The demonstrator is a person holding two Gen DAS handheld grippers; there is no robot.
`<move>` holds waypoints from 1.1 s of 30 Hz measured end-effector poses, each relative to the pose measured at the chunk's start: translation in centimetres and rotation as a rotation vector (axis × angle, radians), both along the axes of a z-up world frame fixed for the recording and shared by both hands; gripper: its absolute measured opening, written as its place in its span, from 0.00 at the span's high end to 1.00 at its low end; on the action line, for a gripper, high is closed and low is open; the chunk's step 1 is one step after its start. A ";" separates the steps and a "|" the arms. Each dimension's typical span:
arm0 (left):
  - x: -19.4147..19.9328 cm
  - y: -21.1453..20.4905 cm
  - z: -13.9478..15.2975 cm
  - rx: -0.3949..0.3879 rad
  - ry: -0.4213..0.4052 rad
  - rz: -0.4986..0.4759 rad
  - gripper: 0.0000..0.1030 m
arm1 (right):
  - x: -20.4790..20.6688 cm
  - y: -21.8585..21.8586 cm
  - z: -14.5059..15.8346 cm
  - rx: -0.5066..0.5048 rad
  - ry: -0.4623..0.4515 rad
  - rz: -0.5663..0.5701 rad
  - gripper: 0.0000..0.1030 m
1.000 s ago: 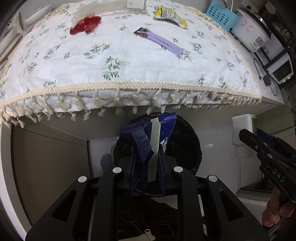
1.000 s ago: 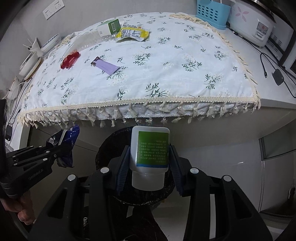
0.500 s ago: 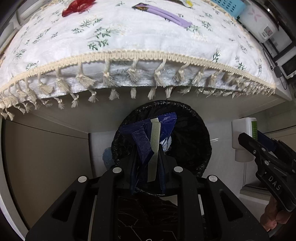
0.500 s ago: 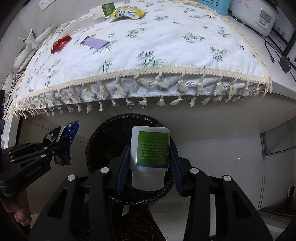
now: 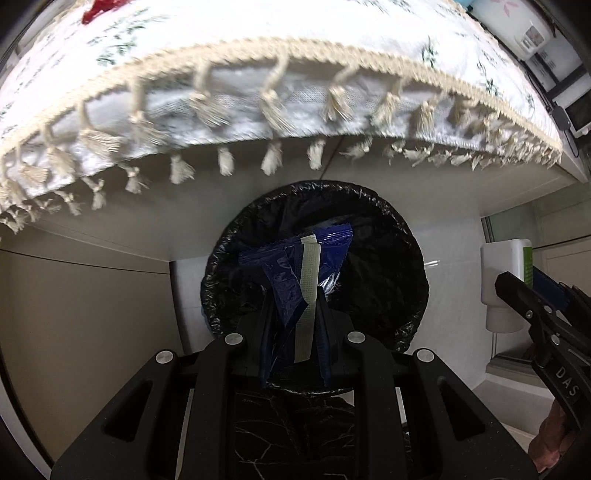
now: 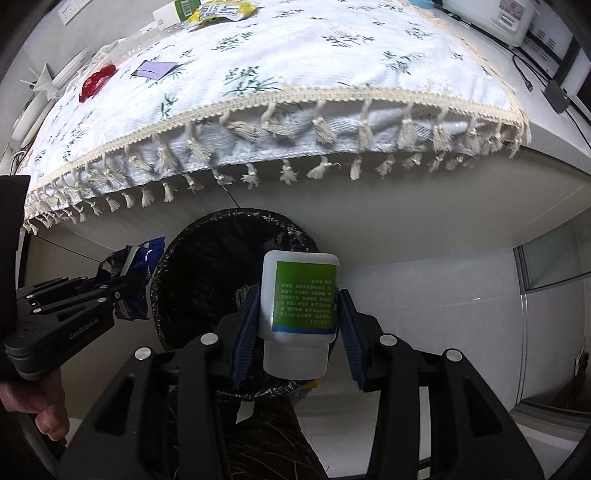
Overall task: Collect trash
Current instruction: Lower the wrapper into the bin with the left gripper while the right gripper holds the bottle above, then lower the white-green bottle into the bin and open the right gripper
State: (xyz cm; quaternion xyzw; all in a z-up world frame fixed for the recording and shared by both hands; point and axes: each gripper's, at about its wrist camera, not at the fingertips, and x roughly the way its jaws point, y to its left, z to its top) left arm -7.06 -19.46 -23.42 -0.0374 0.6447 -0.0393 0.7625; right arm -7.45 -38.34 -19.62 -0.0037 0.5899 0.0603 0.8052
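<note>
Left gripper [image 5: 293, 325] is pinching a blue wrapper [image 5: 295, 269], right gripper [image 6: 297, 325] is clamping a white bottle [image 6: 298, 295], both over the bin [image 6: 207, 280]; more litter is waiting on the tablecloth [image 6: 295, 55].

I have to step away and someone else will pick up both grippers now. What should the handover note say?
Left gripper: shut on the blue wrapper, held over the mouth of the black-lined bin.
Right gripper: shut on the white bottle with green label, also at the bin, which stands on the floor below the table edge.
Done: both items lifted and brought to the bin; neither dropped yet.
Left: open both jaws over the bin, then fetch what remains on the tablecloth: red wrapper, purple packet, yellow packet and a small green-and-white box beside it.
</note>
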 end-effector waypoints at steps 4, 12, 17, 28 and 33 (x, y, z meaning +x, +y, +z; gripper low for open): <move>0.2 -1.0 -0.6 0.008 0.001 -0.020 0.82 | -0.4 -0.9 -0.2 -0.005 0.007 -0.016 0.61; 0.1 -2.2 -1.1 0.003 -0.004 -0.053 0.69 | -0.7 -1.2 -0.5 0.000 0.028 -0.011 0.61; -0.1 -1.4 -0.6 -0.002 -0.020 -0.034 0.50 | -0.7 -0.2 -1.2 -0.003 0.034 0.005 0.61; -0.4 1.0 1.1 -0.008 -0.070 0.020 0.11 | 0.5 3.4 -1.5 0.010 0.041 0.036 0.61; -0.5 3.2 1.9 -0.013 -0.076 0.078 0.06 | 1.4 5.2 -1.4 0.016 0.042 0.058 0.61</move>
